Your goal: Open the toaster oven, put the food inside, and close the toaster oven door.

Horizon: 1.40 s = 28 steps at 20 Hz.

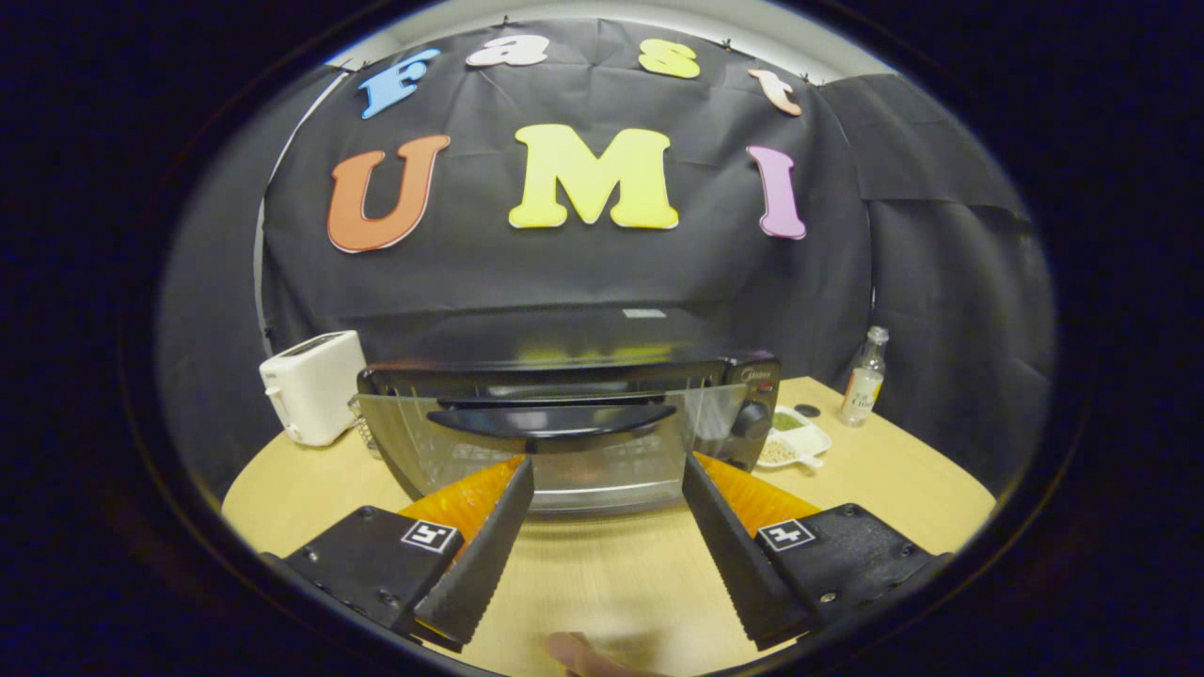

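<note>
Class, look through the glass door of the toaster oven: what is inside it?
Through the toaster oven door, ahead of the open gripper, a wire rack shows faintly. Glare and the handle hide the rest.

Staged booth kitchen: toaster oven [564, 414], toaster [313, 385] on cloth-backed table [903, 470].

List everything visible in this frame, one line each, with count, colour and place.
Toaster oven: 1, black, glass door with handle, just ahead of the fingers.
Toaster: 1, white, left of the oven.
Dish: 1, white, divided, right of the oven.
Bottle: 1, clear, beyond the dish.
Table: 1, light wood, under everything.
Gripper: 1, open, fingers apart before the door, touching nothing.
Fingertip: 1, near table edge, below the fingers.
</note>
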Tool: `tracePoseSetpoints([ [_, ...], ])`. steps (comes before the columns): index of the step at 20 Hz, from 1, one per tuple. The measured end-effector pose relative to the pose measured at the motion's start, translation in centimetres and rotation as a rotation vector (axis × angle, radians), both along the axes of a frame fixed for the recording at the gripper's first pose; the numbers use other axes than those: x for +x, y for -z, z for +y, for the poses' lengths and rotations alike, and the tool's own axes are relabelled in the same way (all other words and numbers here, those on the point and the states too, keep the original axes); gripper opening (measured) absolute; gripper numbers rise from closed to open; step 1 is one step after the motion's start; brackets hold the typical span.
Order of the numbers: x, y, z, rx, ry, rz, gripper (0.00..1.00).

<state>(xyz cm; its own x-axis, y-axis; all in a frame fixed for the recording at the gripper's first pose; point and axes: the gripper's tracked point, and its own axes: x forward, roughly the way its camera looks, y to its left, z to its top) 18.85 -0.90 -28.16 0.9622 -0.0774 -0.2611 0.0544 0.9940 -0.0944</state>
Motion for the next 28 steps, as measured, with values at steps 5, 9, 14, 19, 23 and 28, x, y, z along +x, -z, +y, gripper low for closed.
tracePoseSetpoints([
  [5,-6.5,-10.5,1.9,0.105,-0.046,-0.132,1.00],
  [9,-13.7,-20.0,1.3,0.025,-0.049,-0.341,1.00],
  [14,-21.7,-26.4,1.1,-0.026,-0.033,-0.479,1.00],
  [19,-26.2,-29.2,0.9,-0.008,-0.083,-0.524,1.00],
  [23,-28.0,-28.5,0.3,-0.035,-0.055,-0.517,1.00],
  [28,-30.1,-23.2,0.6,-0.031,-0.114,-0.497,1.00],
])
